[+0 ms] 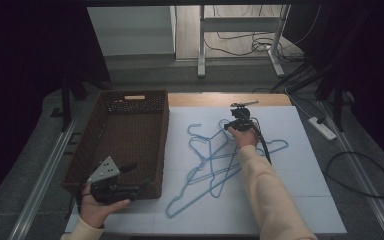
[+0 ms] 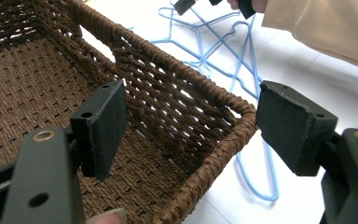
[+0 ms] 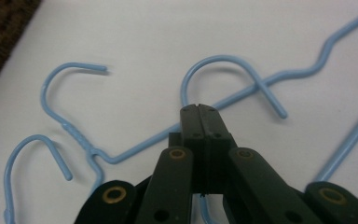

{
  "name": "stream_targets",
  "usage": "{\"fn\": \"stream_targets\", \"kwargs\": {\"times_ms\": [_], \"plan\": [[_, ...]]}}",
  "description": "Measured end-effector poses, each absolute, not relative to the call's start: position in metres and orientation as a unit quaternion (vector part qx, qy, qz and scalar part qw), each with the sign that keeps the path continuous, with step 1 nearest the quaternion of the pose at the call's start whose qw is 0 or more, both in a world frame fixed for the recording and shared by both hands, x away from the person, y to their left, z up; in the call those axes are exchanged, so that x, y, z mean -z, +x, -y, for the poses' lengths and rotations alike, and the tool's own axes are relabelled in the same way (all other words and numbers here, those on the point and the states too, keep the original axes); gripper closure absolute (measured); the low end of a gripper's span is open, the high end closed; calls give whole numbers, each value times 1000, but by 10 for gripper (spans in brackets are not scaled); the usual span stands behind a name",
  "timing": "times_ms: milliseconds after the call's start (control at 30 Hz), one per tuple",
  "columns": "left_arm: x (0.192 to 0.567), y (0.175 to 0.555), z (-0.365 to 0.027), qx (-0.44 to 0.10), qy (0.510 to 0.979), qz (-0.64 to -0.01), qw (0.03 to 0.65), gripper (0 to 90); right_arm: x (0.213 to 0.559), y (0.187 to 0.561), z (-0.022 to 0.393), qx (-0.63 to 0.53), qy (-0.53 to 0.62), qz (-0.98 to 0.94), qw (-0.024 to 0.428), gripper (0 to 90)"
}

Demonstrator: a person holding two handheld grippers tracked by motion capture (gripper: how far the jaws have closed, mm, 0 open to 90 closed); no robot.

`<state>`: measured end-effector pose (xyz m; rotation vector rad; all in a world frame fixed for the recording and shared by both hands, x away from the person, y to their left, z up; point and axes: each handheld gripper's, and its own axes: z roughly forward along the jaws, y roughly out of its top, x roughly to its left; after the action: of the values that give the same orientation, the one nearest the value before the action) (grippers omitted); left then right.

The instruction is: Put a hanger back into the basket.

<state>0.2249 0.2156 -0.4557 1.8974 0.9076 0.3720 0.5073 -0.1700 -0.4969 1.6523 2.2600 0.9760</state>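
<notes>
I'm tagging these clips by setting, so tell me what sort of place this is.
Probably a lab or recording workspace, not a home: the table is covered in white sheets, dark curtains hang around it, and loose cables and a power strip lie on the floor beyond.

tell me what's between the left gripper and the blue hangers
The near right corner of the brown woven basket: in the left gripper view its rim sits between the open left gripper and the blue hangers on the white table beyond.
</notes>
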Motion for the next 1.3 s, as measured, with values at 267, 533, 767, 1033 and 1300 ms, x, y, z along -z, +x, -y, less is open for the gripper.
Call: {"fn": "stream_targets", "kwargs": {"times_ms": [267, 533, 767, 1033, 1300], "plan": [[456, 225, -214, -151, 780, -370, 482, 257, 495, 505, 163, -309, 532, -783, 92, 898], [456, 225, -215, -151, 780, -371, 481, 257, 501, 507, 157, -272, 477, -827, 125, 670], [457, 225, -214, -150, 779, -371, 482, 257, 508, 508, 152, -240, 465, -842, 131, 700], [456, 225, -214, -151, 779, -371, 483, 257, 504, 506, 153, -238, 469, -842, 119, 857], [454, 224, -213, -153, 779, -369, 484, 257, 480, 496, 163, -290, 461, -828, 134, 863]]}}
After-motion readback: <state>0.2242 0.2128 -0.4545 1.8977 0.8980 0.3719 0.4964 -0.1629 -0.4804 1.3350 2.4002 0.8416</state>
